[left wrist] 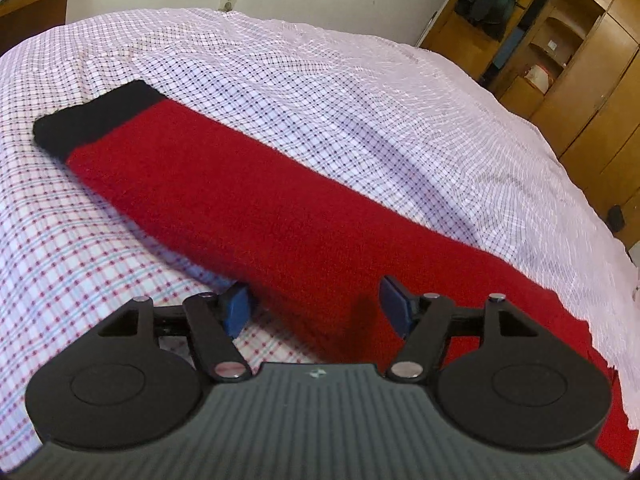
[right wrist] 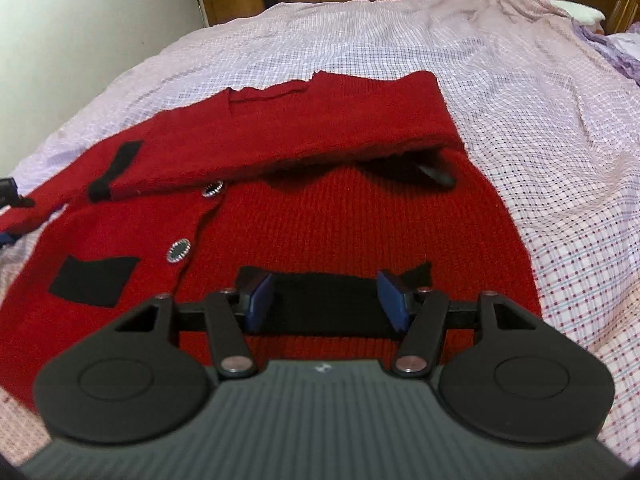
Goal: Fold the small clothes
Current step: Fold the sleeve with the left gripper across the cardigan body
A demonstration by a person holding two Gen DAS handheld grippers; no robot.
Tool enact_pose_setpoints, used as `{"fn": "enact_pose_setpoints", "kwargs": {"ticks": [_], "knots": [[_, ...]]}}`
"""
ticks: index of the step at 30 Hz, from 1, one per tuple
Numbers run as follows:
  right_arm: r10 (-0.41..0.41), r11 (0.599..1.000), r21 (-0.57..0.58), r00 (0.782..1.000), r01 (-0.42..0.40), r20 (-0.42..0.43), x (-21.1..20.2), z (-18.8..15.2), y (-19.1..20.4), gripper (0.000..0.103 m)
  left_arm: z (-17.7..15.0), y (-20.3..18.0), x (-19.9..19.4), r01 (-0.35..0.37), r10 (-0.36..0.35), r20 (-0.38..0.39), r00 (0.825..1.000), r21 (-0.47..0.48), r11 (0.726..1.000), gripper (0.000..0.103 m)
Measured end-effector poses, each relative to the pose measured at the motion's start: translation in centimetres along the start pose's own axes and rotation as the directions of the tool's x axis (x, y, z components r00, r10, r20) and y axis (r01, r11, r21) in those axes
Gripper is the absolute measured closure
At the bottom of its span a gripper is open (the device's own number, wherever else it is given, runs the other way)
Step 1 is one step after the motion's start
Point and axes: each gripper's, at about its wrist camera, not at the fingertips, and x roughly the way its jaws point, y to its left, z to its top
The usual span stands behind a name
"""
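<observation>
Red knitted cardigan [right wrist: 320,216] with black patches lies on the checked bedsheet [right wrist: 540,128]; above it, left gripper [left wrist: 316,304] and right gripper [right wrist: 326,300] hover, jaws apart, empty.

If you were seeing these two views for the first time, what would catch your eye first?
A bright red cardigan with black patches and shiny buttons lies on the checked bedsheet, one sleeve folded across its chest. In the left view, its other sleeve stretches out flat, ending in a black cuff.
</observation>
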Motion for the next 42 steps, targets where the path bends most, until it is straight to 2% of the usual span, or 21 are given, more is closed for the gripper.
{"fn": "enact_pose_setpoints", "kwargs": {"ticks": [2,3,4,5,6,8,11,17,21,26,28,30,32,34,39,42], "knots": [[0.031,0.998,0.046,1.0,-0.031,-0.005,0.5,-0.3,-0.4,0.03,0.4,-0.1,0.3,0.031,-0.031,0.005,1.0,0.008,0.999,0.031],[0.063,0.994,0.086,0.998,-0.063,-0.003,0.8,-0.4,-0.8,0.025,0.5,-0.1,0.3,0.072,-0.073,0.011,0.997,0.026,0.997,0.031],[0.091,0.99,0.109,0.996,-0.091,0.0,1.0,-0.6,-1.0,0.016,0.7,-0.2,0.4,0.1,-0.101,0.008,0.995,0.044,0.994,0.032],[0.096,0.99,0.108,0.995,-0.096,0.002,1.2,-0.7,-1.0,0.014,0.8,-0.4,0.4,0.122,-0.123,0.005,0.992,0.066,0.99,0.038],[0.088,0.992,0.094,0.996,-0.088,0.002,1.3,-0.8,-0.7,0.014,0.8,-0.5,0.3,0.135,-0.136,0.006,0.991,0.083,0.987,0.053],[0.083,0.994,0.074,0.997,-0.083,0.005,1.3,-0.9,-0.3,0.01,1.0,-0.7,0.2,0.156,-0.157,-0.002,0.988,0.109,0.982,0.072],[0.086,0.993,0.075,0.996,-0.087,0.021,1.3,-1.1,-0.3,0.009,1.5,-0.5,-0.3,0.19,-0.191,0.005,0.982,0.105,0.976,0.082],[0.12,0.986,0.109,0.991,-0.125,0.052,0.6,-0.9,-1.0,0.009,2.4,-2.2,-3.0,0.243,-0.256,0.058,0.965,0.169,0.955,0.086],[0.128,0.982,0.129,0.988,-0.138,0.083,-0.5,-0.3,-1.1,0.012,2.8,-4.9,-5.4,0.288,-0.317,0.085,0.945,0.246,0.925,0.086],[0.119,0.983,0.121,0.981,-0.138,0.152,-2.5,0.5,-1.0,0.012,2.6,-9.5,-8.6,0.36,-0.409,0.085,0.909,0.337,0.87,0.087],[0.11,0.984,0.117,0.978,-0.132,0.178,-3.3,0.7,-1.2,0.012,2.0,-11.7,-9.8,0.398,-0.453,0.069,0.889,0.374,0.838,0.087],[0.104,0.985,0.119,0.975,-0.129,0.196,-4.0,0.9,-1.4,0.012,1.1,-14.0,-10.8,0.416,-0.476,0.049,0.878,0.414,0.81,0.087],[0.092,0.986,0.12,0.974,-0.118,0.205,-4.3,1.1,-1.7,0.012,0.0,-16.3,-11.2,0.425,-0.483,0.016,0.875,0.449,0.786,0.087],[0.078,0.988,0.115,0.974,-0.104,0.214,-4.7,1.1,-2.0,0.012,-1.7,-18.8,-11.5,0.42,-0.472,-0.02,0.881,0.491,0.763,0.087],[0.038,0.99,0.127,0.979,-0.065,0.198,-4.3,0.8,-2.9,0.012,-6.6,-23.4,-11.1,0.464,-0.49,-0.115,0.864,0.559,0.687,0.087],[0.031,0.988,0.146,0.983,-0.059,0.183,-3.9,0.6,-3.8,0.012,-10.2,-25.3,-10.5,0.475,-0.48,-0.164,0.862,0.592,0.651,0.087]]}}
